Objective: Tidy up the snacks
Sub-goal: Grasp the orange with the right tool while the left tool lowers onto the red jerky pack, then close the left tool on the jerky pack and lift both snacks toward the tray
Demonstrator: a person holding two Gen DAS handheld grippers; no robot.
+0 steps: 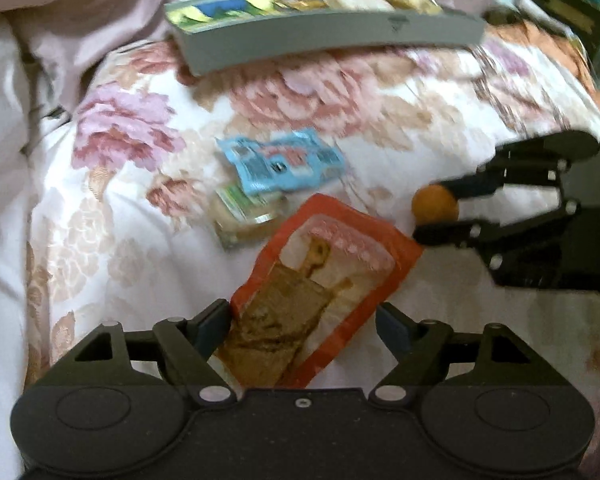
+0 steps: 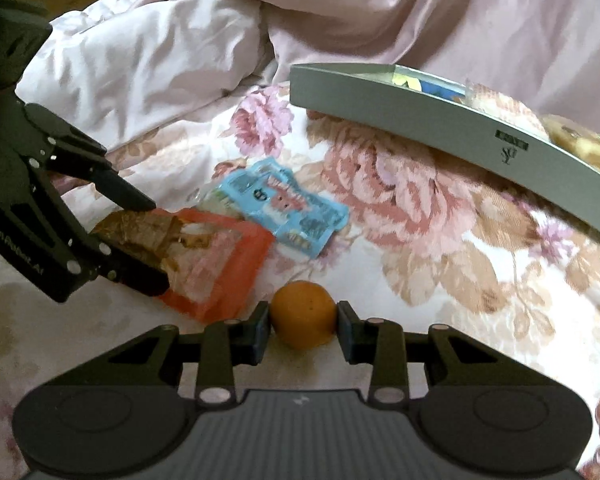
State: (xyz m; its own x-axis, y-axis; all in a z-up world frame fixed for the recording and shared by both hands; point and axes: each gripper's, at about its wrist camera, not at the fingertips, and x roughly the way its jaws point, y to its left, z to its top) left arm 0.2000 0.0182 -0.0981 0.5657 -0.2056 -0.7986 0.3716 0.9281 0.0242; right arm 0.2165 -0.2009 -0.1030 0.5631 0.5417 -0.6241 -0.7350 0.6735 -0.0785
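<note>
Three packets (image 1: 280, 164) – one orange (image 2: 302, 314) – one tray (image 2: 420, 120)
</note>
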